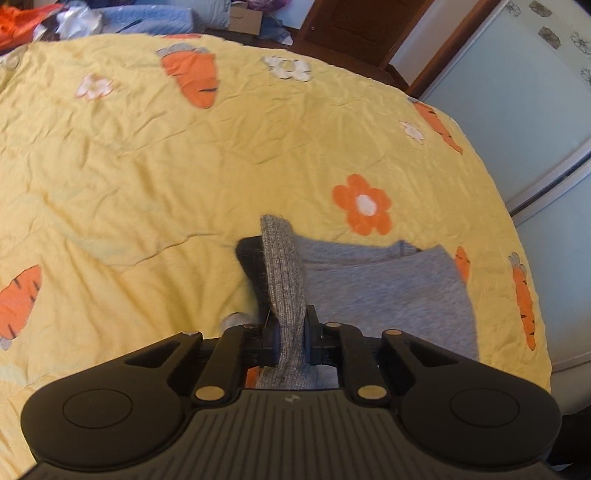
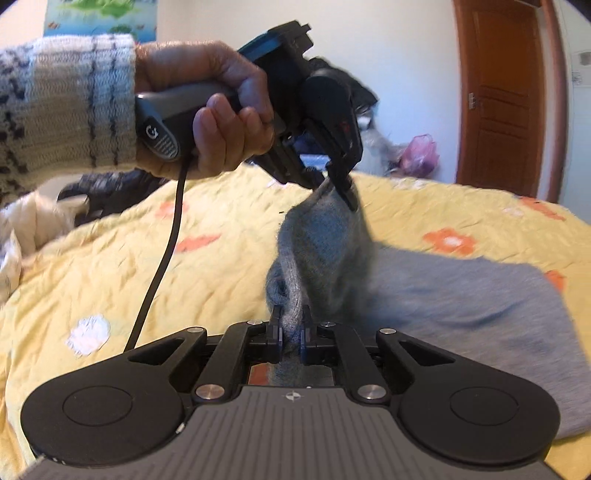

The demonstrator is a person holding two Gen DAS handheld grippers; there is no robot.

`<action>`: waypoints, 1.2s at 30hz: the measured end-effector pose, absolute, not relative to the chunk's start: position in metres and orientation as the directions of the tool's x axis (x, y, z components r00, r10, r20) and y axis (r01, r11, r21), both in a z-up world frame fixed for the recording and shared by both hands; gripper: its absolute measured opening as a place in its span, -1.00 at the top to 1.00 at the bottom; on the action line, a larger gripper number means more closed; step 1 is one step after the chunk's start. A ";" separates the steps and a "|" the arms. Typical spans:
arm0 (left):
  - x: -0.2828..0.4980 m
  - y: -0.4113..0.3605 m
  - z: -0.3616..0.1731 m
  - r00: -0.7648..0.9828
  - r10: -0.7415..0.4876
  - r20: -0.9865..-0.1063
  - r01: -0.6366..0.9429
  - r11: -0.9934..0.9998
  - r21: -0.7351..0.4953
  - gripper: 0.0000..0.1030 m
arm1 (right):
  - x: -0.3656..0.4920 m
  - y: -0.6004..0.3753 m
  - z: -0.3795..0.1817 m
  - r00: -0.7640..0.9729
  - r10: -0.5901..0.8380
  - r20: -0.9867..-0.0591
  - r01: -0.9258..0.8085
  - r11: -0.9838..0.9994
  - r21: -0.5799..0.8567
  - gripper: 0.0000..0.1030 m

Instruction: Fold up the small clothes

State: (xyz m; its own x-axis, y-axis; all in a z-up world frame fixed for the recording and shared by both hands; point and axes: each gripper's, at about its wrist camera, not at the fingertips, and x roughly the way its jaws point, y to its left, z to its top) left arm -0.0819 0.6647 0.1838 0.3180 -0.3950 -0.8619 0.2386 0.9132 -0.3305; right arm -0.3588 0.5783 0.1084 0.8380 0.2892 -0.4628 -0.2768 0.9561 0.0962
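Note:
A grey knit piece (image 1: 282, 280) hangs stretched between both grippers above a yellow bedspread (image 1: 147, 166). My left gripper (image 1: 291, 332) is shut on one end of it. In the right wrist view that left gripper (image 2: 341, 188), held by a hand (image 2: 221, 110), pinches the upper end of the knit piece (image 2: 317, 243). My right gripper (image 2: 291, 328) is shut on the lower end. A flat, lighter grey garment (image 2: 480, 314) lies on the bedspread (image 2: 110, 277) just to the right, also seen under the knit piece in the left wrist view (image 1: 388, 288). A dark shape (image 1: 249, 258) sits partly hidden behind the knit piece.
The bedspread carries carrot and flower prints. Its right edge (image 1: 517, 229) runs along a pale cabinet (image 1: 517, 110). Piled clothes (image 1: 110, 18) lie beyond the far edge. A wooden door (image 2: 506, 92) and a pink bag (image 2: 421, 155) stand behind the bed. A cable (image 2: 162, 258) hangs from the left gripper's handle.

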 end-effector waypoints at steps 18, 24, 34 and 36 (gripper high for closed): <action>-0.053 0.450 0.164 0.223 -0.346 -0.911 0.314 0.911 -0.269 0.80 | -0.355 0.358 0.090 0.873 0.227 -0.431 -0.080 0.939 0.334 0.76; -0.049 0.397 0.139 0.185 -0.334 -0.924 0.341 0.904 -0.259 0.80 | -0.355 0.316 0.077 0.874 0.182 -0.450 -0.019 0.939 0.343 0.76; -0.046 0.358 0.102 0.174 -0.279 -0.944 0.340 0.917 -0.208 0.55 | -0.348 0.318 0.054 0.834 0.118 -0.540 -0.002 0.978 0.210 0.70; -0.046 0.355 0.103 0.179 -0.288 -0.941 0.341 0.915 -0.215 0.11 | -0.345 0.326 0.053 0.830 0.069 -0.554 0.002 0.992 0.126 0.31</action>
